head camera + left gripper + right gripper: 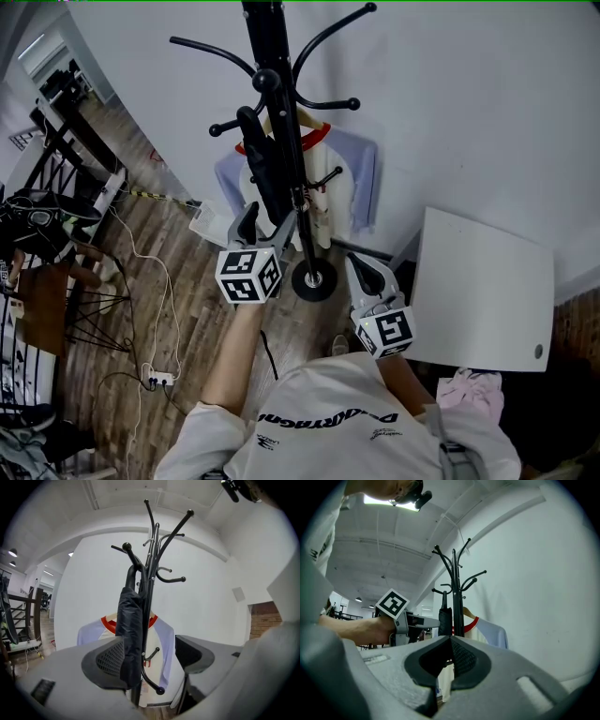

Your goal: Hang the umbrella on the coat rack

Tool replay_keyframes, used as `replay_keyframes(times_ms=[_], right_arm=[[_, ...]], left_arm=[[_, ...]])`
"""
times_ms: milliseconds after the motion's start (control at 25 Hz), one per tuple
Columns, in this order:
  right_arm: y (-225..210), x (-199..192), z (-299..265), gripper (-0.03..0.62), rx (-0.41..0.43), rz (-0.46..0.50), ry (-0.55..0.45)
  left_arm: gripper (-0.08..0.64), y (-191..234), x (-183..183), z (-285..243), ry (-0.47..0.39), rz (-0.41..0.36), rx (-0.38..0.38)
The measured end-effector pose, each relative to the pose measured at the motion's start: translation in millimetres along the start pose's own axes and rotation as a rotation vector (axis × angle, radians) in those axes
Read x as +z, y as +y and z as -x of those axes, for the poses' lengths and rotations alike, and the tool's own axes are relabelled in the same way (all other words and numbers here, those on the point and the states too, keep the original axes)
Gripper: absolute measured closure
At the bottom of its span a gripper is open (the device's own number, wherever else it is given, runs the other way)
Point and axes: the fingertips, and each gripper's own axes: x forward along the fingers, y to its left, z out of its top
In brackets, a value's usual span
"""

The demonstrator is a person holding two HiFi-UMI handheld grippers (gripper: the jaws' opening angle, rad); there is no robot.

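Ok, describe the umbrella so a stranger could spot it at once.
Find the black coat rack by the white wall. A folded black umbrella hangs from a hook on its left, along the pole. Unlike the red-collared shirt behind, it is slim and all black.

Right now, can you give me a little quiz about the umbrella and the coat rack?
1. True or false: the black umbrella hangs from a hook of the coat rack.
2. Which gripper has its jaws wide apart? A: left gripper. B: right gripper.
3. Fill in: the shirt behind the rack has a ___ collar.
Key: 1 true; 2 A; 3 red.
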Motion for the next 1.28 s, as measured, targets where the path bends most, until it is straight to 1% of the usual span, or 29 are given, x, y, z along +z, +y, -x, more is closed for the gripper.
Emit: replay_keyframes(times_ms=[80, 160, 320, 400, 520, 600, 720, 760, 920, 1280], right_arm=[[0.8, -1.5, 1.3, 0.594, 0.000, 0.000, 0.003], [1.6, -2.1, 3.6, 0.594, -0.001, -0.002, 0.006], [0.9, -1.2, 6.4, 0.594, -0.005, -0.006, 0.001], [0.5, -0.9, 7.2, 0.594, -0.005, -0.008, -0.001], [2.7, 2.0, 8.3, 0.594, 0.000, -0.006, -0.008], [4.5, 3.0, 9.5, 0.594, 0.004, -0.003, -0.010], [5.4, 2.8, 9.0, 0.594, 0.010, -0.001, -0.014], [5.7, 2.0, 8.8, 0.594, 0.013, -0.004, -0.015], [8.1, 1.3, 11.4, 0.593, 0.020, -0.008, -0.023], [5.0, 0.2, 15.4, 0.594, 0.019, -0.015, -0.027]], left_arm=[[0.248, -6.9, -0.2, 8.7, -0.012, 0.004, 0.001], [0.271, -11.1, -1.9, 18.9, -0.024, 0.011, 0.020], [0.346, -12.6, -2.7, 42.4, -0.080, 0.004, 0.109], [0.380, -17.0, -5.6, 52.7, -0.099, 0.001, 0.135], [0.423, -26.5, -10.2, 64.7, -0.114, -0.014, 0.149], [0.464, -32.8, -14.9, 71.2, -0.116, -0.031, 0.151], [0.546, -41.1, -22.3, 78.5, -0.125, -0.026, 0.136], [0.561, -43.1, -24.7, 80.7, -0.126, -0.024, 0.134], [0.563, -52.0, -37.3, 89.1, -0.114, -0.017, 0.131], [0.563, -65.0, -51.4, 97.9, -0.105, -0.040, 0.132]])
